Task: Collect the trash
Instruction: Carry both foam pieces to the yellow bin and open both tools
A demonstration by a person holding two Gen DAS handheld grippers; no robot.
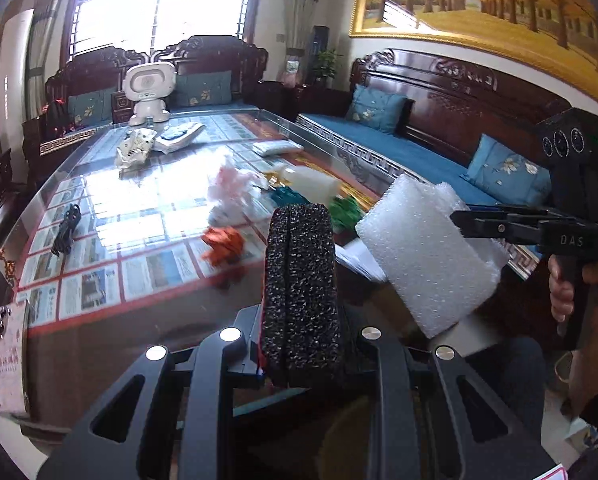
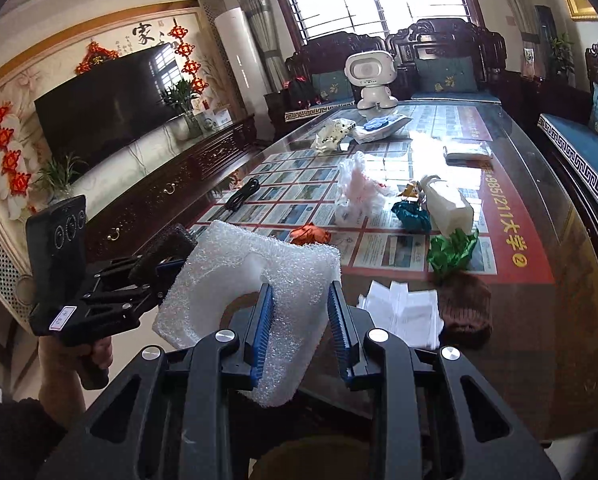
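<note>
Your right hand-held gripper [image 2: 301, 322] holds a white foam piece [image 2: 255, 284] between its blue-padded fingers [image 2: 259, 332], lifted clear above the near edge of the tabletop [image 2: 539, 320]; the left wrist view shows the same foam [image 1: 427, 256] pinched at its right edge by that gripper [image 1: 459, 218]. Your left hand-held gripper [image 1: 301, 292] has its speckled black pads [image 1: 283, 280] pressed together with nothing between them, and in the right wrist view it [image 2: 175, 248] sits just left of the foam, close to it, though you cannot tell whether they touch. More trash lies on the tabletop beyond: an orange wad [image 2: 311, 235], a teal wad [image 2: 411, 216], a green wad [image 2: 453, 250], a pinkish-white plastic bag [image 2: 357, 188] and a white bottle [image 2: 449, 204] lying on its side beside the teal wad. Nearer you, white papers [image 2: 403, 312] lie just beside a brown knitted item [image 2: 465, 308], which touches the green wad. A black cable [image 2: 243, 194] lies well to the left, and a white robot toy [image 2: 373, 80] stands at the far end.
</note>
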